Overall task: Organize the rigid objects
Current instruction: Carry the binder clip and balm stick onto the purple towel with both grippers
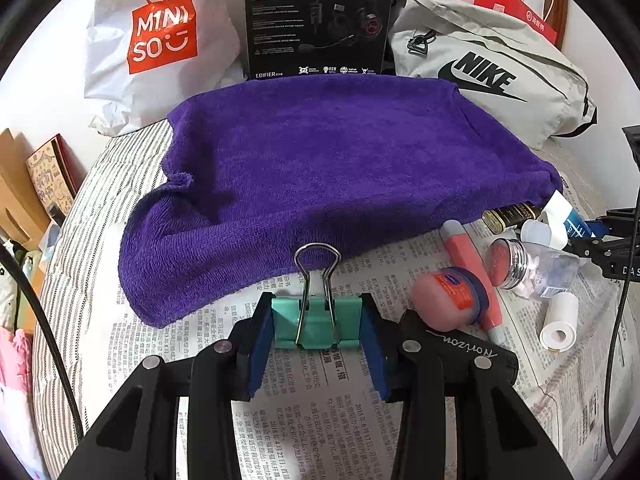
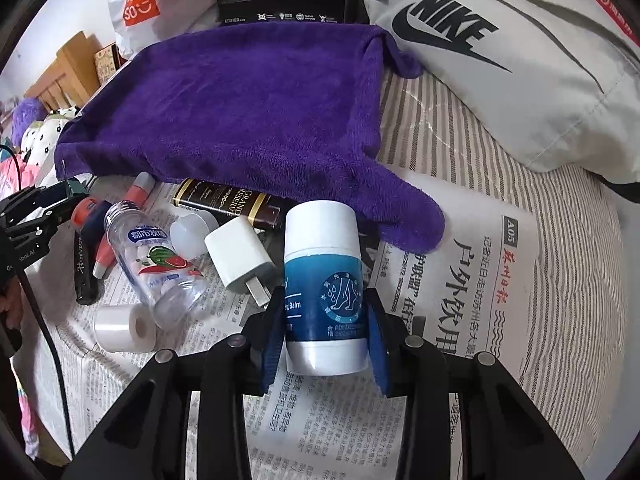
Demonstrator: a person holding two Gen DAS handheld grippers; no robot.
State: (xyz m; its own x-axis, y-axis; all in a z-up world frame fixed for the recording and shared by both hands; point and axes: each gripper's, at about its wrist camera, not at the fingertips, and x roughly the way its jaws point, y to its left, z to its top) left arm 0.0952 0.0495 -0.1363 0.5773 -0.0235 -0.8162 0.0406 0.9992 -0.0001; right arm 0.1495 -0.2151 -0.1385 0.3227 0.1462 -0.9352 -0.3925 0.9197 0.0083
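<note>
My left gripper (image 1: 316, 326) is shut on a teal binder clip (image 1: 310, 322), held just above the newspaper in front of a purple towel (image 1: 340, 168). My right gripper (image 2: 326, 324) is shut on a white and blue balm stick (image 2: 324, 280), upright, near the towel's front corner. Beside it lie a white charger plug (image 2: 240, 256), a clear candy bottle (image 2: 152, 256), a white cap (image 2: 192, 232), a dark chocolate bar (image 2: 228, 202), a pink tube (image 1: 472, 272), a small Vaseline jar (image 1: 452, 298) and a white tape roll (image 2: 126, 326).
Newspaper (image 2: 452, 272) covers a striped sheet (image 2: 560, 248). A grey Nike bag (image 2: 520, 60), a black headset box (image 1: 318, 16) and a white Miniso bag (image 1: 156, 36) stand behind the towel. A black cable (image 1: 40, 312) runs on the left.
</note>
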